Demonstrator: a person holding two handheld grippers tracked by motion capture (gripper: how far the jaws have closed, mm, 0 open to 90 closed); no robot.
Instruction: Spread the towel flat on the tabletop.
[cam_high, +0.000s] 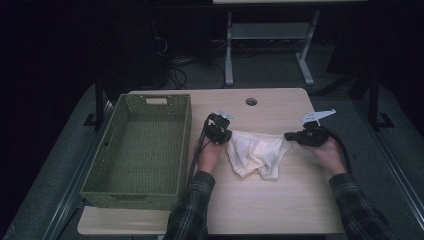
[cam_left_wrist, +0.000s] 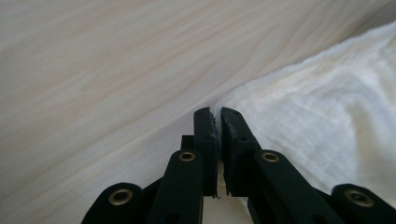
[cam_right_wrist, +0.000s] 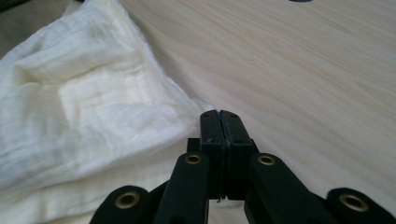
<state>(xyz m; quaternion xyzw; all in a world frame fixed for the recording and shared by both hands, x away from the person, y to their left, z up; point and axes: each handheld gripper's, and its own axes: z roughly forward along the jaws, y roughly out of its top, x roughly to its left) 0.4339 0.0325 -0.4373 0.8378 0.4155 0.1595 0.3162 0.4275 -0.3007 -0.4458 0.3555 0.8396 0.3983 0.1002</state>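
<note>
A person in plaid sleeves holds a cream cloth (cam_high: 256, 154) stretched between two handheld grippers above a pale wooden desk (cam_high: 280, 205). The left gripper (cam_high: 226, 136) pinches the cloth's corner at 9 o'clock, its black jaws pressed together on the fabric edge, as the left gripper view shows with the cloth (cam_left_wrist: 327, 112) running off toward 2 o'clock. The right gripper (cam_high: 289, 136) is clamped on the opposite corner at 3 o'clock; in the right gripper view its jaws meet with almost no gap on the cloth's tip, and the cloth (cam_right_wrist: 79, 107) spreads away toward 10 o'clock. Between the two grips the cloth's upper edge runs taut, while the rest sags toward 6 o'clock in loose folds onto the desk near its centre. An olive woven basket (cam_high: 105, 170) stands at 9 o'clock from the cloth, just beside the left hand (cam_high: 209, 154). A round cable hole (cam_high: 251, 101) sits in the desk at 12 o'clock.
</note>
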